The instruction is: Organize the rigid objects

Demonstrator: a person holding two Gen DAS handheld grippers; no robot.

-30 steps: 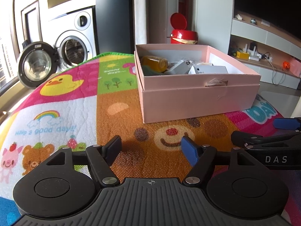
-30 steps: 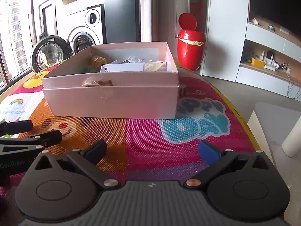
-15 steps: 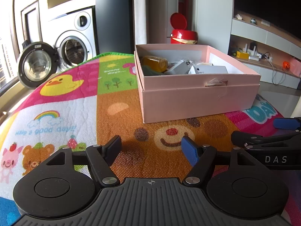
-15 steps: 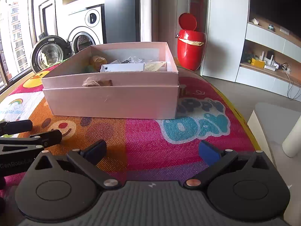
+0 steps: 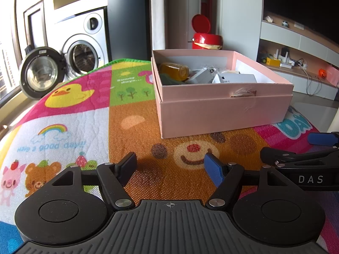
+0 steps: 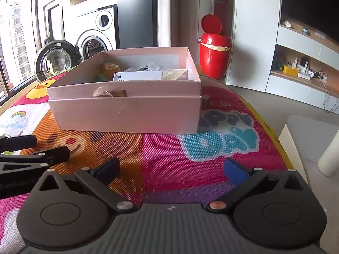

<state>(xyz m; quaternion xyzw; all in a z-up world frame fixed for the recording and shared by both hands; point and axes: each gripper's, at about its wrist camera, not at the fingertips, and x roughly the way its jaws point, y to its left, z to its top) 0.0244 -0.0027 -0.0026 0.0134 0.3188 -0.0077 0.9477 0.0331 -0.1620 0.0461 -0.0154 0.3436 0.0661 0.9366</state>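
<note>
Nothing had shifted since the earlier frames: both grippers stayed low over the mat with the box where it was. Much of the contents of the pink cardboard box [image 5: 222, 114] lay hidden behind its near wall; only the tops showed, and a clear crinkled packet at the back was too small to identify. Ahead of the left gripper [image 5: 170, 165] and a little to its right, the box sat on the woven, cartoon-printed play mat [image 5: 89, 114], its matte tray nested in a slightly wider lid, a frayed twine tuft on the front edge. Its jaws stood apart, empty, one pad blue. The left view showed an amber jar [image 5: 174, 70] lying on its side in the far left corner, a grey carton and a white USB-C box [image 5: 235, 78] beside it. The right gripper [image 6: 172, 169] also had its jaws wide apart and empty, the box ahead and to their left; its view alone showed a printed paper slip [image 6: 174, 74] against the right wall, while the jar was mostly hidden. A glossy red bin [image 6: 215, 57] stood beyond, lid up.
</note>
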